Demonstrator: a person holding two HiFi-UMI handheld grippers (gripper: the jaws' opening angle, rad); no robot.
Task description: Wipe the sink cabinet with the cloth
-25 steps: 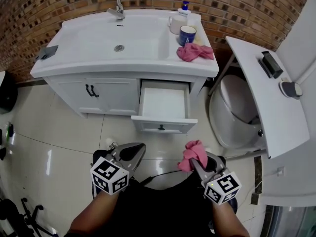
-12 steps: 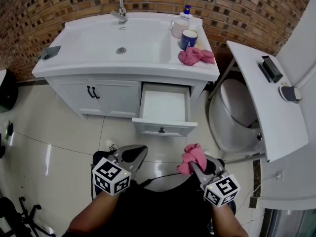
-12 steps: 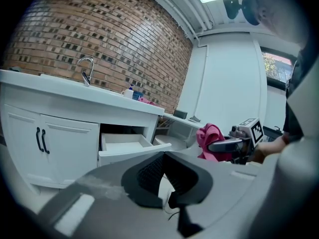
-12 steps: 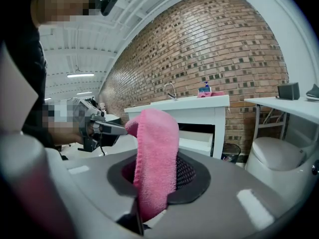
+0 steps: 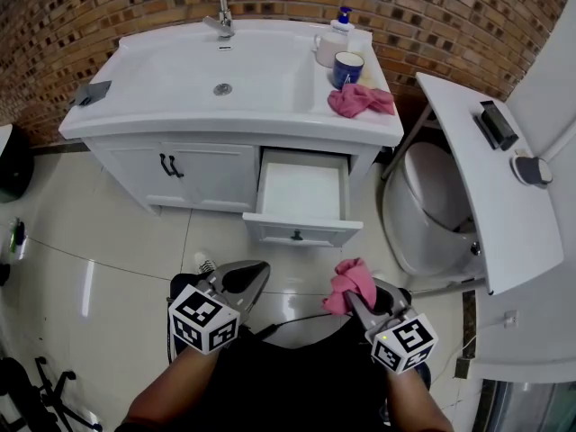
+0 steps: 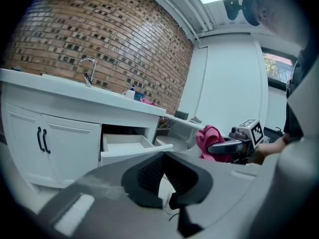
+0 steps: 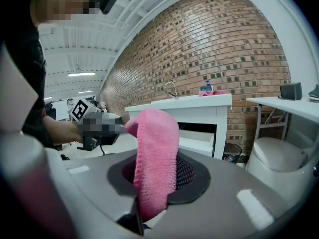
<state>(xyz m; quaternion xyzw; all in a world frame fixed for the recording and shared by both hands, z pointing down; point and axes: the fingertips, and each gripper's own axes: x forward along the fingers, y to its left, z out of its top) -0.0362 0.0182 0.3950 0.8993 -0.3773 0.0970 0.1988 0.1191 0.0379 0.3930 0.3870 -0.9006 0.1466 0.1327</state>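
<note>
The white sink cabinet [image 5: 193, 174] stands against the brick wall, its right drawer [image 5: 301, 196] pulled out. My right gripper [image 5: 358, 289] is shut on a pink cloth [image 5: 350, 282] [image 7: 154, 156], held low above the floor well in front of the cabinet. The cloth stands up between the jaws in the right gripper view. My left gripper [image 5: 241, 282] [image 6: 164, 183] hangs beside it to the left, shut with nothing in it. A second pink cloth [image 5: 358, 99] lies on the countertop at the right, next to a blue cup [image 5: 346, 67].
A soap bottle [image 5: 337, 32] and a white cup stand behind the blue cup. The faucet [image 5: 211, 3] is at the back of the basin. A toilet [image 5: 423, 210] and a white side shelf [image 5: 481, 174] stand right of the cabinet. The floor tiles [image 5: 108, 232] are glossy.
The view has shifted slightly; the cabinet sits a little lower and to the right in the picture. Both grippers hold the same pose, the cloth still clamped.
</note>
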